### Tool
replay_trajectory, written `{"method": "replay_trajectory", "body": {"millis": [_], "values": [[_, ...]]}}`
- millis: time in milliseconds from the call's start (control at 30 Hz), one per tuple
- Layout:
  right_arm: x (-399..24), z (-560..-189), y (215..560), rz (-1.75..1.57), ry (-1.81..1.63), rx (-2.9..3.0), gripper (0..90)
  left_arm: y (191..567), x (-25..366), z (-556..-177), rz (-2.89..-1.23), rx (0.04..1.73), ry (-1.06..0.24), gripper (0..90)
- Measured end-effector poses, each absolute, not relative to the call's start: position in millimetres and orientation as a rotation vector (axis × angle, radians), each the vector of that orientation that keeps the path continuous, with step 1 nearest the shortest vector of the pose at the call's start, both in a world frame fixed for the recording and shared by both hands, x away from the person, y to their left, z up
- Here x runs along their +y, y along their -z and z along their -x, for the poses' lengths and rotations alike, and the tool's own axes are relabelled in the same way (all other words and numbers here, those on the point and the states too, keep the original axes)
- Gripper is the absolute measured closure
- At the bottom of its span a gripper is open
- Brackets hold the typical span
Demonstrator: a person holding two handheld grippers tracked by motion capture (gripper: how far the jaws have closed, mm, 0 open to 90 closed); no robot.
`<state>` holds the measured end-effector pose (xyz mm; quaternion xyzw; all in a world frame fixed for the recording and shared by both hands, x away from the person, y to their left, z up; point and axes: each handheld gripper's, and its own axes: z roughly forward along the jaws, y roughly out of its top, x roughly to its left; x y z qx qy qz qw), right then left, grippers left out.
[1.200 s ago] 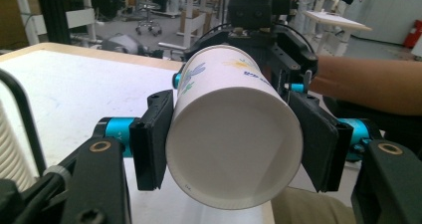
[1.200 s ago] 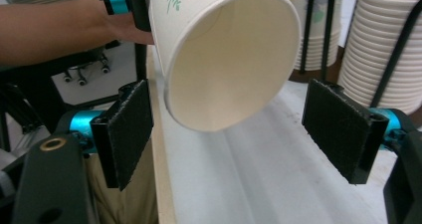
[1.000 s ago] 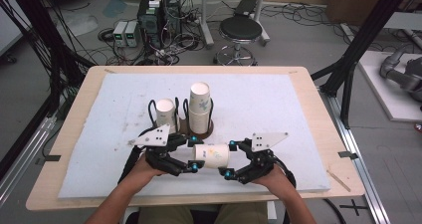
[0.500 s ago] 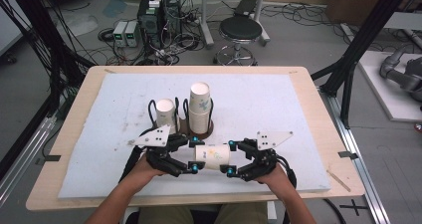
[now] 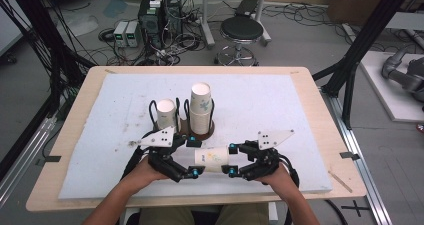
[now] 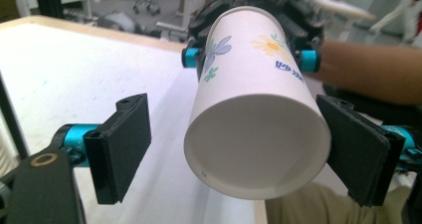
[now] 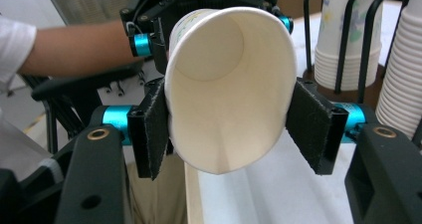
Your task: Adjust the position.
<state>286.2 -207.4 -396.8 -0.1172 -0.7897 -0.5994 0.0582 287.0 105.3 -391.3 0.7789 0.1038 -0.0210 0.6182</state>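
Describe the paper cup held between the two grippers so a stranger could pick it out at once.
On the white mat covering the wooden table, look at the near edge, in front of the wire cup holder. There a paper cup printed with flowers lies on its side between the left gripper and the right gripper. Unlike the upright stacks in the holder, it is single, horizontal, and squeezed oval at its open rim.
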Motion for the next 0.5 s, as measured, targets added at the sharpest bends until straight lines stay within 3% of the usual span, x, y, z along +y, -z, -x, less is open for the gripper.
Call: {"method": "replay_trajectory", "body": {"millis": [500], "values": [[-192.8, -293.6, 370.0, 0.333, 1.536, -2.664, 38.1, 372.5, 108.1, -284.9, -1.953, 0.211, -0.004, 17.0]]}}
